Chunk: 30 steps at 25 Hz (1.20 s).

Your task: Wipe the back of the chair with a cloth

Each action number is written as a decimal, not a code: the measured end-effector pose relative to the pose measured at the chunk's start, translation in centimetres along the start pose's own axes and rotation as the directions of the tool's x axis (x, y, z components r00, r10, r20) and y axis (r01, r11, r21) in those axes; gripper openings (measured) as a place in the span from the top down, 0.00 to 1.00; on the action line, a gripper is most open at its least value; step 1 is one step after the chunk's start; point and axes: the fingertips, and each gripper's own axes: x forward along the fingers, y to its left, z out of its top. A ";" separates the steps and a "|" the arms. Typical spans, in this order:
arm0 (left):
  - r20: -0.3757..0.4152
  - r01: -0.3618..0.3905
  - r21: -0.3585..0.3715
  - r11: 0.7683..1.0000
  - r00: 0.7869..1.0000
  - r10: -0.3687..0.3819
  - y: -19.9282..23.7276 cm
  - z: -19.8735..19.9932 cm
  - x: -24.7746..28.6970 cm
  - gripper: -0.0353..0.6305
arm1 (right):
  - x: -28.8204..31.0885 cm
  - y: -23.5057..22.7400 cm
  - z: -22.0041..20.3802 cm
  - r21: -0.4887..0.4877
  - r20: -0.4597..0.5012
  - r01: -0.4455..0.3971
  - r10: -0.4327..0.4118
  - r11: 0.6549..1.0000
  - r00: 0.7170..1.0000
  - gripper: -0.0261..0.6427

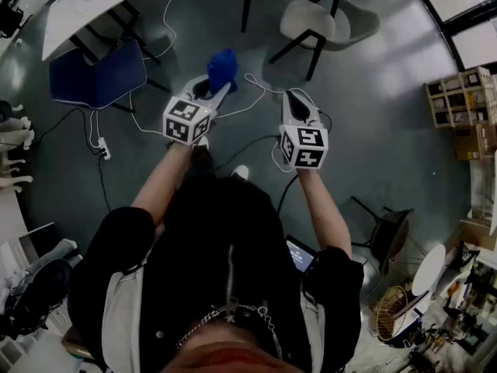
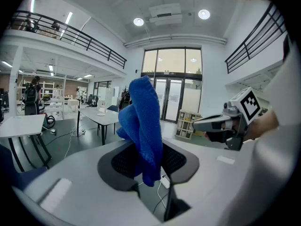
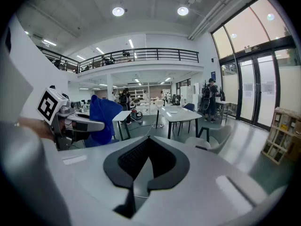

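A blue cloth (image 1: 223, 67) stands up from my left gripper (image 1: 213, 93), which is shut on it; in the left gripper view the cloth (image 2: 143, 121) is pinched between the dark pads and droops over them. My right gripper (image 1: 296, 98) is held level beside it, shut with nothing in it, its tips meeting in the right gripper view (image 3: 147, 139). A pale shell chair (image 1: 320, 22) with black legs stands ahead to the right, apart from both grippers. A blue chair (image 1: 97, 74) stands to the left. Both grippers are in mid-air over the grey floor.
A white table (image 1: 81, 2) stands at the far left behind the blue chair. Cables and a power strip (image 1: 103, 149) trail over the floor around my feet. Wooden shelving (image 1: 458, 103) lines the right side. A small black stool (image 1: 386, 233) is at the lower right.
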 end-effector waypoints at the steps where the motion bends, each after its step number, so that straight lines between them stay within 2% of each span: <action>1: -0.002 -0.001 0.000 1.000 1.000 0.001 -0.2 0.0 0.1 0.76 | -0.1 -0.1 0.0 0.000 -0.001 0.000 0.000 1.000 1.000 0.96; 8: -0.008 -0.016 0.004 1.000 1.000 0.016 -1.5 0.3 1.3 0.76 | -1.2 -2.3 0.2 0.053 0.058 -0.008 0.005 0.999 0.998 0.96; 15: -0.032 -0.002 -0.002 1.000 0.999 0.001 0.1 0.3 4.0 0.76 | 0.9 -4.0 -0.4 0.096 0.039 0.013 -0.017 0.995 0.999 0.96; 22: -0.041 0.048 -0.017 0.999 0.998 -0.049 3.7 1.1 10.4 0.76 | 6.2 -7.1 0.6 0.116 0.001 0.056 -0.057 0.992 0.998 0.96; 30: -0.049 0.107 -0.009 0.994 0.993 -0.107 8.9 5.4 18.9 0.76 | 13.2 -12.3 5.6 0.113 -0.039 0.105 -0.101 0.988 0.994 0.96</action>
